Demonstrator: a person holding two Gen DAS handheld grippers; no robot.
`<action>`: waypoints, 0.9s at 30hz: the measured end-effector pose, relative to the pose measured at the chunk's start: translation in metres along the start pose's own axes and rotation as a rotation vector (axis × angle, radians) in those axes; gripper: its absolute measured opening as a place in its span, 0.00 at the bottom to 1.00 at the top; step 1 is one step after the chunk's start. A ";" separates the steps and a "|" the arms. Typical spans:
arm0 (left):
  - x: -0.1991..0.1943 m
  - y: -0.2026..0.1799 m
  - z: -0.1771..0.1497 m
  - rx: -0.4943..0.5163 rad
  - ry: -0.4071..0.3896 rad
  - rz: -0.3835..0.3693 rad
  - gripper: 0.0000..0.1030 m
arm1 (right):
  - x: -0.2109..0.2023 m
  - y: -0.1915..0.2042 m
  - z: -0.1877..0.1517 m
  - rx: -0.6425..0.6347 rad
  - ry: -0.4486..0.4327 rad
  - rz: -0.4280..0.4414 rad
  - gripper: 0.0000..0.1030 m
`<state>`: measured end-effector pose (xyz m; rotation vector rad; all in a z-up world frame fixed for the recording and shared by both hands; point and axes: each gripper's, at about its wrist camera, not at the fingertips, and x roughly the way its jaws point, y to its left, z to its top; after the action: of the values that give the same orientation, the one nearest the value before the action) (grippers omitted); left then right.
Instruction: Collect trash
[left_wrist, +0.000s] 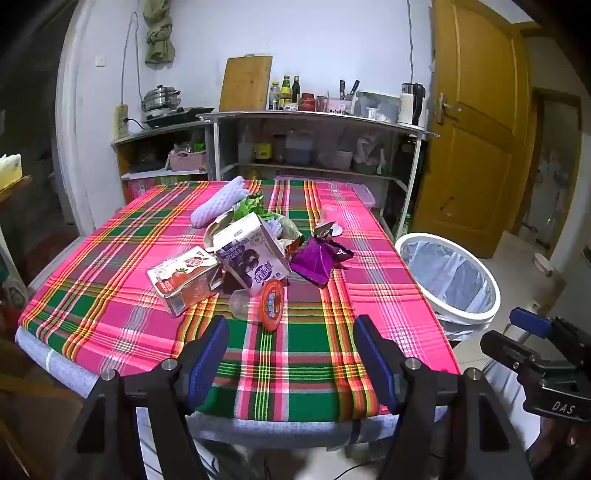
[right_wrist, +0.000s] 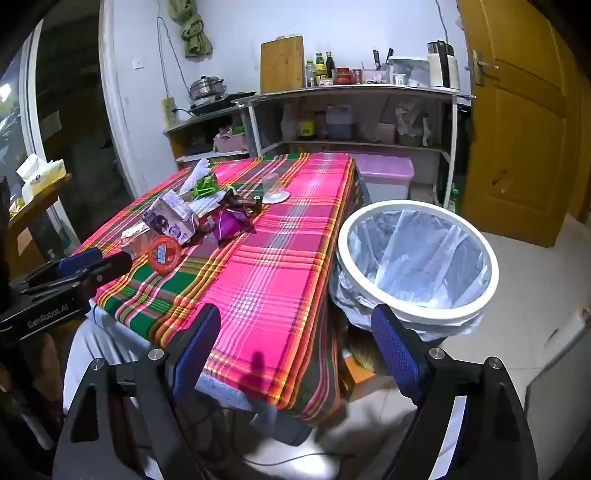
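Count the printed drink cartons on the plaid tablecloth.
2. The red printed carton lies at the pile's near-left edge; the purple-and-white printed carton leans just behind it, to its right. More may be hidden in the pile.

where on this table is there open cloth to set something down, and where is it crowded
Free: the near strip of tablecloth in front of the red-lidded cup, and the right side beside the trash bin. Crowded: the middle, around the purple carton, red carton and purple wrapper.
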<state>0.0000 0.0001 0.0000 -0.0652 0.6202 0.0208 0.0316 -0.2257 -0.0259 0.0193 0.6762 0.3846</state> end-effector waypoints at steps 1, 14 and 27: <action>0.000 0.000 0.000 0.006 0.004 0.004 0.67 | 0.000 0.000 0.000 0.002 0.002 0.000 0.81; 0.001 0.001 -0.002 0.003 0.007 0.003 0.67 | 0.000 0.001 -0.001 -0.002 0.006 -0.005 0.81; 0.000 0.001 -0.003 0.006 0.008 0.003 0.67 | -0.002 0.001 0.000 -0.002 0.008 -0.009 0.81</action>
<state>-0.0021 0.0008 -0.0023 -0.0586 0.6283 0.0219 0.0299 -0.2254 -0.0249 0.0127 0.6832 0.3774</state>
